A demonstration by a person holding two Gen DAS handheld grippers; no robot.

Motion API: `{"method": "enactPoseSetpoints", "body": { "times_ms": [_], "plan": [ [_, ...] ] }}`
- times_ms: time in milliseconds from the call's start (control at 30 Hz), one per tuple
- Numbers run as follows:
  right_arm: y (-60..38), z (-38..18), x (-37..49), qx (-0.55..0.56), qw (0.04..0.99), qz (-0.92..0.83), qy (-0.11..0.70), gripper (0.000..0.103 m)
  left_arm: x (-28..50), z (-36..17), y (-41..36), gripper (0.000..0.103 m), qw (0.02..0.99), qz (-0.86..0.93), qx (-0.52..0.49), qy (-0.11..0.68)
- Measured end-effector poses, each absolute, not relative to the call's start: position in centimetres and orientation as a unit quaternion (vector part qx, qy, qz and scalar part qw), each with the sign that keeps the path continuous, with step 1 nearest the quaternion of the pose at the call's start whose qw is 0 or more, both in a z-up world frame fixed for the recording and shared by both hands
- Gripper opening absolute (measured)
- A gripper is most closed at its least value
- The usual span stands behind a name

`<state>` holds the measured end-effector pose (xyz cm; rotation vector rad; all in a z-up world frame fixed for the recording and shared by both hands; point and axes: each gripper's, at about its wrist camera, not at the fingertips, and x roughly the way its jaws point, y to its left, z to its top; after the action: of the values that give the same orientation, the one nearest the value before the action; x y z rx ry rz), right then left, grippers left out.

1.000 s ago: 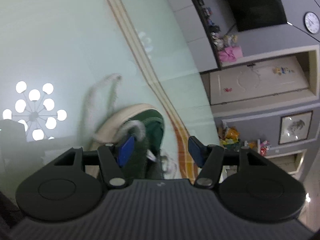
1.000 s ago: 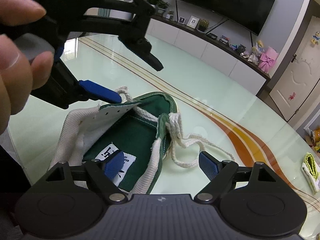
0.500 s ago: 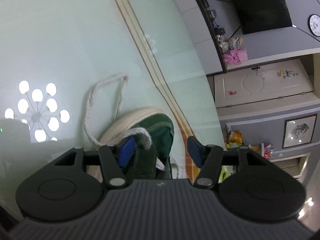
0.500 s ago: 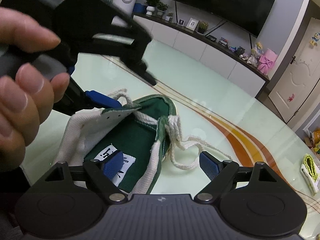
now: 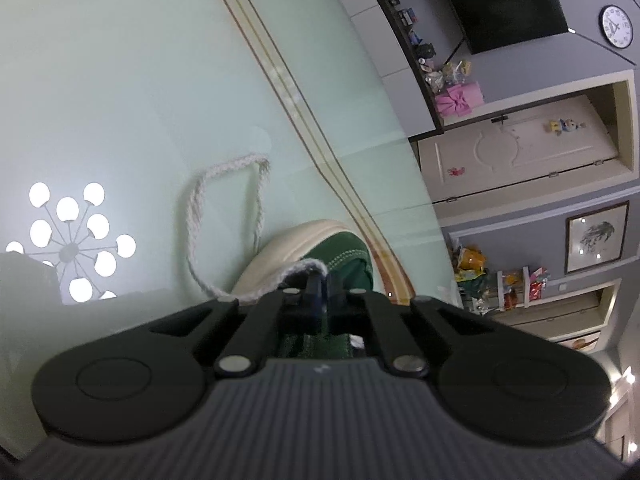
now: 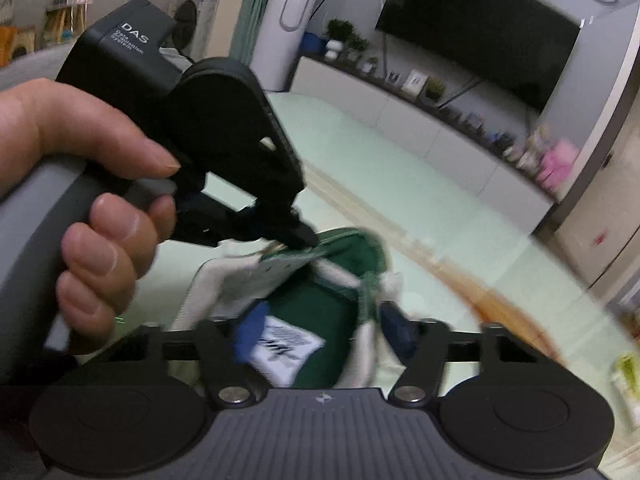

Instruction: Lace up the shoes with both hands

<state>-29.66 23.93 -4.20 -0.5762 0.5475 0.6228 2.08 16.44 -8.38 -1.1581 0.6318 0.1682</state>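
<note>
Table [image 5: 120, 80]: pale green glass top, glossy, with tan and orange stripes curving across it. It carries the reflection of a round ceiling lamp [image 5: 72, 246] in the left wrist view.

Room behind: dark TV [image 6: 480, 40] on the wall over a long low cabinet [image 6: 420, 128]; wall clock [image 5: 617, 32]; cream door [image 5: 520, 152]; pink bow box [image 5: 459, 98] on the cabinet.

Shoe [image 6: 332, 292]: green canvas, cream rubber sole, lies on the table near the middle, directly ahead of both tools. Its opening faces the right wrist camera, and a white label shows on the insole. Right view is motion-blurred, so eyelet detail is not readable.

Left gripper [image 5: 318, 294]: jaws drawn together, pinched onto the shoe's upper edge near the white eyelet flap. Whether the lace is also caught between them, cannot tell. A hand [image 6: 92, 216] wraps its grey handle, seen from the right wrist camera.

Right gripper [image 6: 320, 332]: jaws wide apart, holding nothing, straddling the shoe's near end; left blue pad over the insole, right pad just outside the shoe's right wall.

Lace [image 5: 224, 216]: white braided cord, one loop lying slack on the glass to the left of the toe, running back to the shoe at the left gripper.
</note>
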Motion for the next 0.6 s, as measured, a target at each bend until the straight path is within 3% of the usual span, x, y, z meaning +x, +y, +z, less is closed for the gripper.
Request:
{"method": "enactPoseSetpoints", "body": {
  "times_ms": [33, 267, 467, 600],
  "plan": [
    [24.1, -4.3, -29.5, -0.277, 0.876, 0.292, 0.267, 0.040, 2.1, -8.1, 16.3, 0.002, 0.794, 0.080, -0.526, 0.294],
    [24.6, -5.2, -28.7, -0.281, 0.876, 0.263, 0.291, 0.038, 2.0, -6.6, 16.0, 0.002, 0.835, 0.118, -0.452, 0.291],
    [24.5, -5.7, -28.7, -0.279, 0.882, 0.246, 0.288, 0.037, 1.2, -8.6, 19.9, 0.002, 0.792, 0.172, -0.515, 0.278],
    [24.4, -5.8, -28.6, -0.277, 0.885, 0.241, 0.287, 0.037, -0.4, -6.6, 21.8, 0.001, 0.833, 0.266, -0.420, 0.242]
  ]
}}
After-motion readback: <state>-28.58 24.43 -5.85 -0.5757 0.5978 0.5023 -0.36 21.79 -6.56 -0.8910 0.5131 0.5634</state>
